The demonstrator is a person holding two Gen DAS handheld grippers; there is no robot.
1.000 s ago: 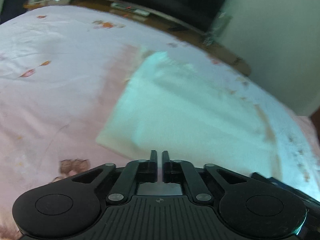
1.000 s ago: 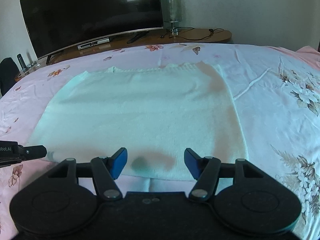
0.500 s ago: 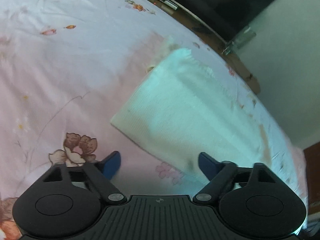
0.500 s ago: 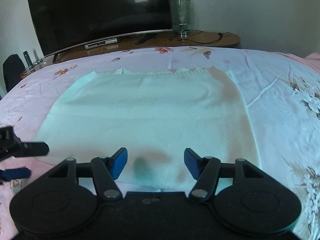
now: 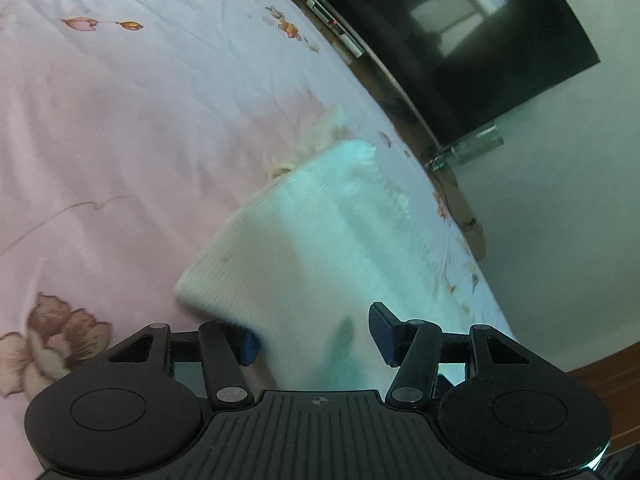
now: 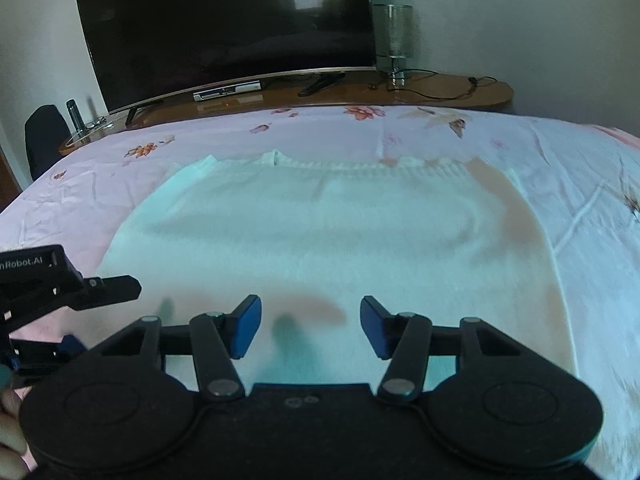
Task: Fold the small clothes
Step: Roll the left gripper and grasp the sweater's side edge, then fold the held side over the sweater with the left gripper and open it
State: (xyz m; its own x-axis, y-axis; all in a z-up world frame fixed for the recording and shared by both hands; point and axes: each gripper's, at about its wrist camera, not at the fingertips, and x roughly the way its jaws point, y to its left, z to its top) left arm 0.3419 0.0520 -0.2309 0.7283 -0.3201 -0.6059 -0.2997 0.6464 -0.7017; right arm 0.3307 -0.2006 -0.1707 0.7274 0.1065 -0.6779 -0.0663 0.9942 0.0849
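A pale knitted sweater is lying flat on the bed, spread over a pink flowered sheet, its ribbed edge pointing toward the television at the foot of the bed. The right gripper is hanging over the near edge of the sweater with its jaws standing wide apart, nothing between the blue pads. Its shadow is falling on the knit just ahead of the fingers.

Over at the left corner of the sweater, the left gripper is sitting low, its jaws spread wide too and gripping nothing. The left pad is tucked right at the edge of the cloth, partly hidden by it, while the other pad is showing over the knit; whether either is touching the cloth I cannot tell. From the right side, the left gripper is showing as a black tool at the sweater's near left corner. A wooden shelf is running under the television, with a glass lamp standing on it.
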